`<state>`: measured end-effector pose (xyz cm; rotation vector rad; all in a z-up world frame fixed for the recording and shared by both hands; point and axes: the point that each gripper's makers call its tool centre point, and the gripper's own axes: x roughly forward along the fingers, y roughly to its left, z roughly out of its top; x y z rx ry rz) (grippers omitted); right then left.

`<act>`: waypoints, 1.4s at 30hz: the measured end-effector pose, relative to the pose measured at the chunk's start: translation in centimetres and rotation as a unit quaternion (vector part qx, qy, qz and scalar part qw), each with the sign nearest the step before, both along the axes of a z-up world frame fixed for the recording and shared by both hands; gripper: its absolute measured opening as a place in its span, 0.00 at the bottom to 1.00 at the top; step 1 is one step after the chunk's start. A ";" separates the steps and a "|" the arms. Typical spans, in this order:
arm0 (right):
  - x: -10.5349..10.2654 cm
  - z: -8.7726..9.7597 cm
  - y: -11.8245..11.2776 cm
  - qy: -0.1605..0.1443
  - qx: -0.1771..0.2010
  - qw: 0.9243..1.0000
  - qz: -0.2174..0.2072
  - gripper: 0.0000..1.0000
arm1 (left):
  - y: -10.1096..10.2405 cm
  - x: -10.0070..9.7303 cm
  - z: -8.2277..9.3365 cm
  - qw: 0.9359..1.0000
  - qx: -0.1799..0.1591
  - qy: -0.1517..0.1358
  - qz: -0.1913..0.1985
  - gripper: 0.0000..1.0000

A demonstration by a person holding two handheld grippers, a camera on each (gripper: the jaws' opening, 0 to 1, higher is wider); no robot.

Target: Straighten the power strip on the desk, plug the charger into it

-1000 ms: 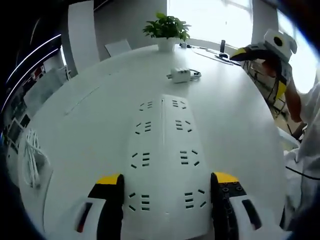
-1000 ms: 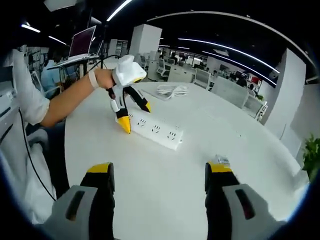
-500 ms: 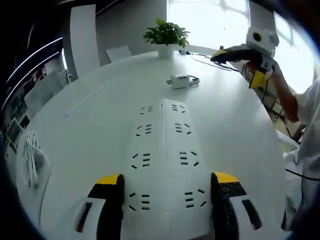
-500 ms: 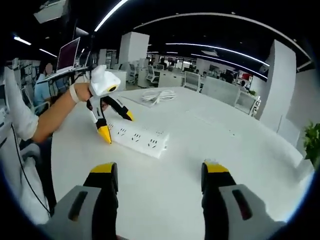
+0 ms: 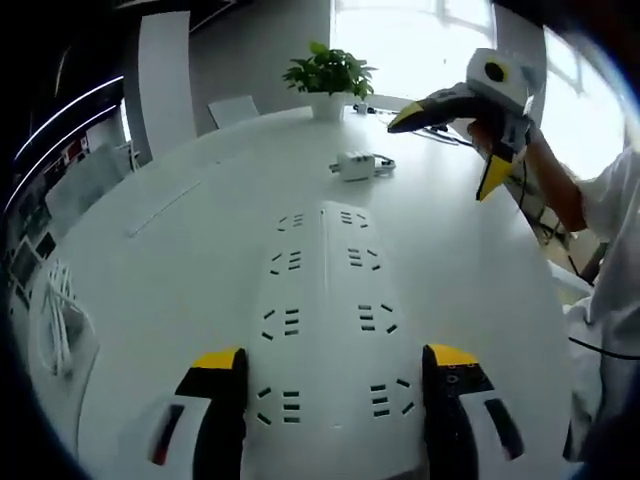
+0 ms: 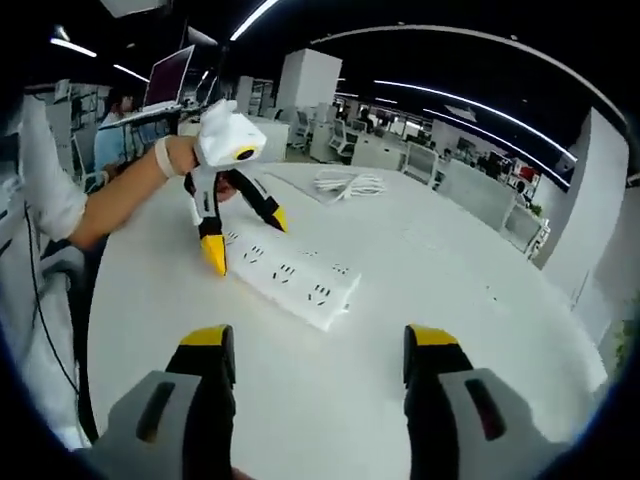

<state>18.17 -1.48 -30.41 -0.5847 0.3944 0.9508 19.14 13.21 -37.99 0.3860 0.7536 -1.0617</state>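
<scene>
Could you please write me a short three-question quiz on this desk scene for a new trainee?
1. True or false: the left gripper has its jaws set on either side of one end of the power strip.
2. What lies between the power strip and the potted plant in the left gripper view? A) a laptop B) the white charger C) a mug
3. Fill in: the right gripper hangs above the desk with its jaws ____.

Key
1. True; the yellow tips straddle the end nearest the person.
2. B.
3. Open; nothing is between them.
</scene>
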 end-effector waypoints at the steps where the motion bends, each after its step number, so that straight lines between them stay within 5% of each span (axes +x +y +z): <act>1: 0.5 -0.2 0.4 -0.003 -0.012 1.000 0.012 0.69 | 0.0 0.0 0.0 1.000 0.000 0.000 0.000 0.73; 10: 3.6 -2.0 3.7 0.013 -0.080 0.991 0.102 0.71 | -0.1 0.0 0.1 1.000 -0.011 -0.003 0.001 0.73; 20: 5.1 -4.2 5.6 0.038 -0.169 0.970 0.172 0.70 | -0.1 0.1 0.1 1.000 -0.016 -0.002 0.001 0.73; 25: 5.3 -4.9 6.6 0.052 -0.202 0.957 0.200 0.67 | -0.1 0.0 0.1 1.000 -0.019 0.000 0.000 0.73; 37: 5.8 -5.4 7.6 0.066 -0.239 0.941 0.228 0.66 | -0.1 -0.4 0.1 1.000 -0.023 0.001 -0.001 0.74; 42: 5.3 -6.0 7.2 0.070 -0.290 0.920 0.256 0.65 | -0.2 -0.6 0.1 1.000 -0.023 0.001 0.000 0.74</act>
